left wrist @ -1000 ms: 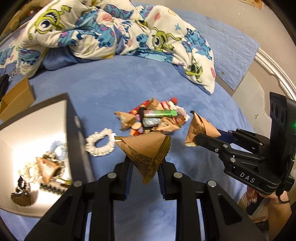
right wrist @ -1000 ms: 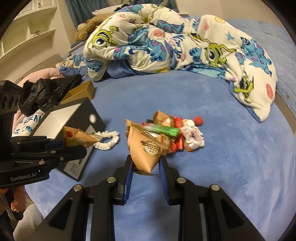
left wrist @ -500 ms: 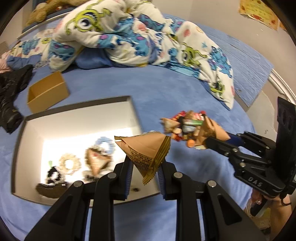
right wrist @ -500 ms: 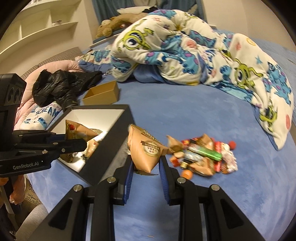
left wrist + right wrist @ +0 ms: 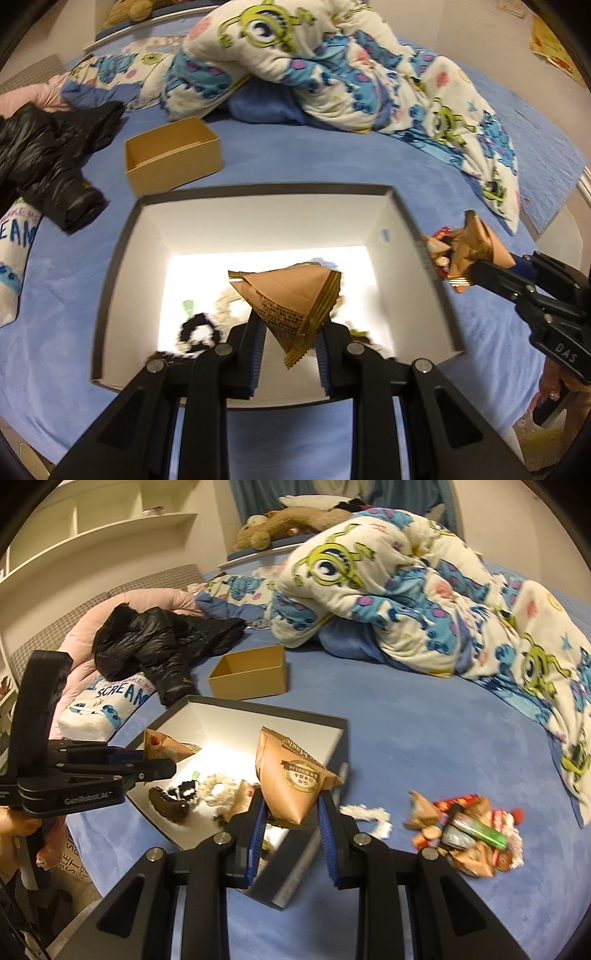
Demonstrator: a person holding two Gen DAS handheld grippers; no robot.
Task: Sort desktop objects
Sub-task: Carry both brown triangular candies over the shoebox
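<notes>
My left gripper is shut on a brown triangular snack packet and holds it over the open black box with a white inside. My right gripper is shut on a second brown triangular packet above the box's near right rim. The right gripper also shows at the right of the left wrist view. The left gripper shows at the left of the right wrist view. Hair ties and a packet lie in the box. A pile of snacks lies on the blue bed.
A small open brown cardboard box sits beyond the black box. A black jacket lies to the left. A monster-print duvet is heaped at the back. A white hair tie lies between box and snack pile.
Both grippers have swung left with their packets, from near the snack pile to over the black box. The box now fills the middle of the left wrist view.
</notes>
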